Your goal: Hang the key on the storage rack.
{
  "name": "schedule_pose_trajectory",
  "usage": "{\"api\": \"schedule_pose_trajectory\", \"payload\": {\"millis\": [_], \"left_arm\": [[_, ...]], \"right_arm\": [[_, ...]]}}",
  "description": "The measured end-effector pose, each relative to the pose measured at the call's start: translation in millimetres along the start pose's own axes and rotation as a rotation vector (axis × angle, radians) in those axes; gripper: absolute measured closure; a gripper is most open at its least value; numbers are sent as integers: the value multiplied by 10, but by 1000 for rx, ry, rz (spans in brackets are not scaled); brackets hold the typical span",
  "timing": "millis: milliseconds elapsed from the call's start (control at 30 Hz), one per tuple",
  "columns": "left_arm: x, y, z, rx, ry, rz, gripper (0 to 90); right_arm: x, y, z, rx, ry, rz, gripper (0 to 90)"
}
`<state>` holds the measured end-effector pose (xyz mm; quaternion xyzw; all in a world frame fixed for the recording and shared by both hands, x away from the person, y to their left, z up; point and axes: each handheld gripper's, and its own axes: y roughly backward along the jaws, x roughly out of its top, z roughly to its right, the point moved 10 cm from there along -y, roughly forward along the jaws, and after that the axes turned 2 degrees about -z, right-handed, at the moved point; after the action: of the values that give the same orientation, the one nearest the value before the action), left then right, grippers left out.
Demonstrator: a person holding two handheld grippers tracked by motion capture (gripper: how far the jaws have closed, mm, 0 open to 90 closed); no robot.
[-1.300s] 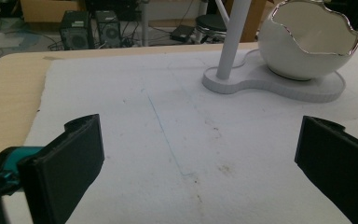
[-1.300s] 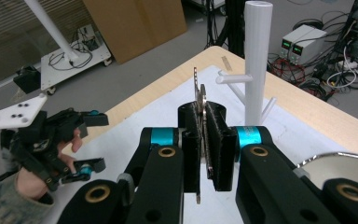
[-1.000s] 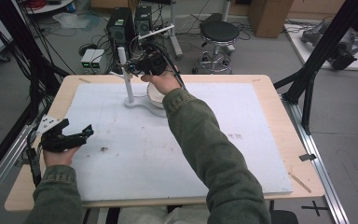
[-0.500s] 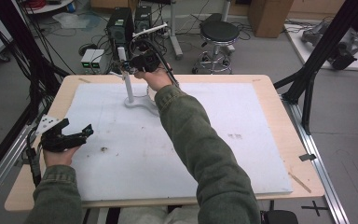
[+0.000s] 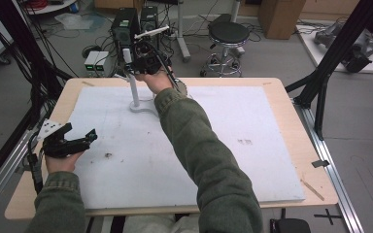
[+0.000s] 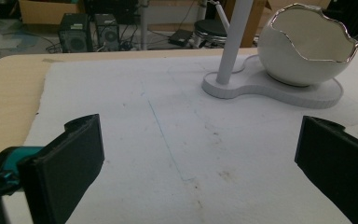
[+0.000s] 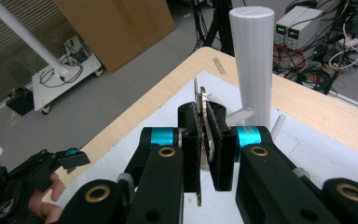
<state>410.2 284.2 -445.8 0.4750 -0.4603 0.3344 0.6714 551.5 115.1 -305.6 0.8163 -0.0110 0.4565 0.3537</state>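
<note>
White foam covers the surface (image 5: 252,121), with the post stand (image 5: 135,92) at upper centre. Your right tool (image 7: 204,140) is clamped on a thin metal piece (image 7: 199,100) beside the post; your left tool (image 5: 80,141) rests wide open at lower left.

One stand (image 5: 137,99), one eggshell bowl (image 6: 307,44), two grippers: left (image 5: 73,139), right (image 5: 137,57).

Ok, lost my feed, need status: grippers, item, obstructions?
Left gripper open, idle on mat. Right gripper shut on thin metal piece beside white post. Nothing in the way.
</note>
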Motion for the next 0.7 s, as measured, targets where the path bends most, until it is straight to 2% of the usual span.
{"api": "schedule_pose_trajectory", "payload": {"millis": [333,500,600,700], "left_arm": [[1,-1,2,-1,0,0,17],[0,-2,3,-1,-1,-1,17],[0,-1,0,0,-1,-1,17],[-1,-5,2,0,2,-1,17]], "right_arm": [[79,-41,17,-9,-32,14,852],[70,-92,9,-17,-25,3,851],[74,-89,-4,-9,-20,8,843],[113,-35,-56,31,-21,34,802]]}}
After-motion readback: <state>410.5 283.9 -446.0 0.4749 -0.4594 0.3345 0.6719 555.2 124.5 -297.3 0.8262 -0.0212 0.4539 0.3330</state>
